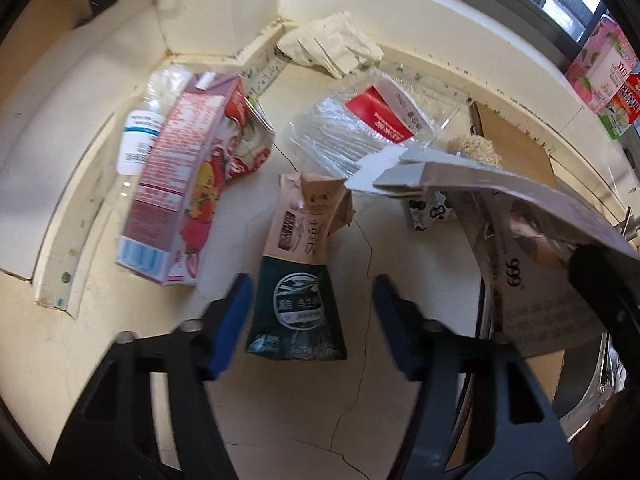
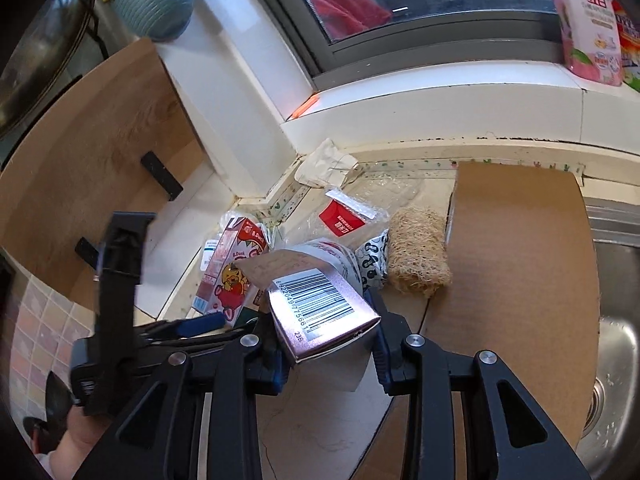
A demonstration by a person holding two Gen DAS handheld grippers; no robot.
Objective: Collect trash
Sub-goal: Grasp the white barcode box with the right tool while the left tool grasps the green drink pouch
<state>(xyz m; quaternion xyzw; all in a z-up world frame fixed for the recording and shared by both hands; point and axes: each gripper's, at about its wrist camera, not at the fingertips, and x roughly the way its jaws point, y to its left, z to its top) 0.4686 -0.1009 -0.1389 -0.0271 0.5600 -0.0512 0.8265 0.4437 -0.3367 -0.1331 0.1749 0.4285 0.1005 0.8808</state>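
Note:
My left gripper (image 1: 312, 304) is open, its blue fingers on either side of a green and tan snack pouch (image 1: 298, 280) lying on the cream counter (image 1: 280, 412). My right gripper (image 2: 328, 344) is shut on a silvery pink carton with a barcode (image 2: 320, 312); the same carton (image 1: 520, 208) shows at the right of the left wrist view. Other trash lies beyond: a pink cartoon juice carton (image 1: 176, 196) (image 2: 228, 276), a plastic bottle (image 1: 140, 136), a clear wrapper with a red label (image 1: 372, 128) (image 2: 344, 220) and crumpled paper (image 1: 332, 42) (image 2: 324, 164).
A cardboard sheet (image 2: 516, 264) covers part of the steel sink (image 2: 616, 320) at the right, with a loofah scrubber (image 2: 416, 256) at its edge. A pink detergent pouch (image 2: 584, 20) stands on the window sill. A wooden board (image 2: 92, 152) leans at the left.

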